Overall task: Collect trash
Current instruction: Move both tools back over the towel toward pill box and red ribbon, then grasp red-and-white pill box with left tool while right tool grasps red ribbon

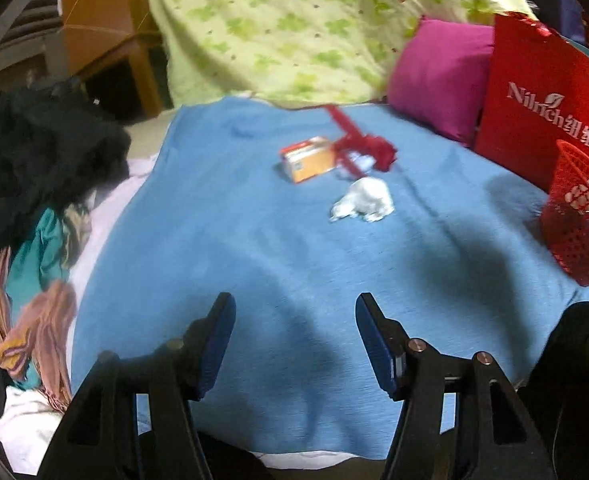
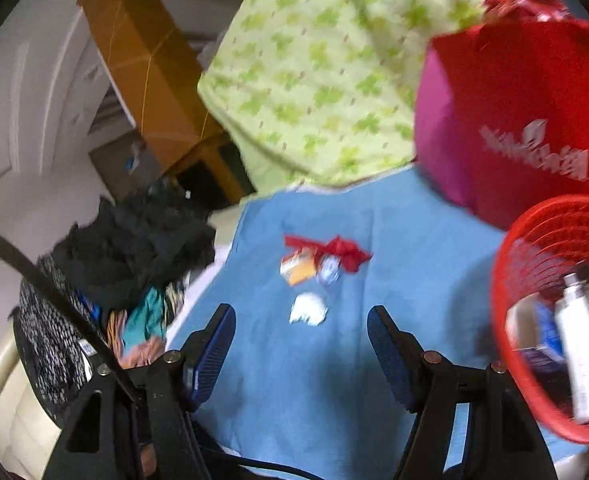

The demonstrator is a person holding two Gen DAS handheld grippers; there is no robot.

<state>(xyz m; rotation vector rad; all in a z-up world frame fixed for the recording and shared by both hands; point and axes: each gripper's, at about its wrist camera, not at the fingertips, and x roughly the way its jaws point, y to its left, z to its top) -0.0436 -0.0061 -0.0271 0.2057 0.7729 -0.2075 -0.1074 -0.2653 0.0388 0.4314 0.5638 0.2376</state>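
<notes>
On a blue blanket [image 1: 222, 240] lie a crumpled white paper wad [image 1: 364, 200], an orange carton [image 1: 308, 158] and a red ribbon scrap [image 1: 368, 146]. A red mesh basket [image 1: 578, 220] stands at the right edge. My left gripper [image 1: 294, 340] hovers well short of the litter, open and empty. In the right wrist view the white wad [image 2: 308, 309], the orange carton [image 2: 300, 266], the red scrap [image 2: 342, 252] and a small crumpled wrapper [image 2: 328, 272] lie ahead of my right gripper [image 2: 300, 346], which is open and empty. The basket [image 2: 534, 248] at its right holds several discarded items.
A red paper bag [image 1: 534, 100] and a magenta cushion [image 1: 438, 76] stand behind the basket. A green floral quilt [image 1: 294, 28] is heaped at the back. Dark and striped clothes [image 1: 34, 184] pile up on the left. A wooden cabinet [image 2: 142, 60] stands beyond.
</notes>
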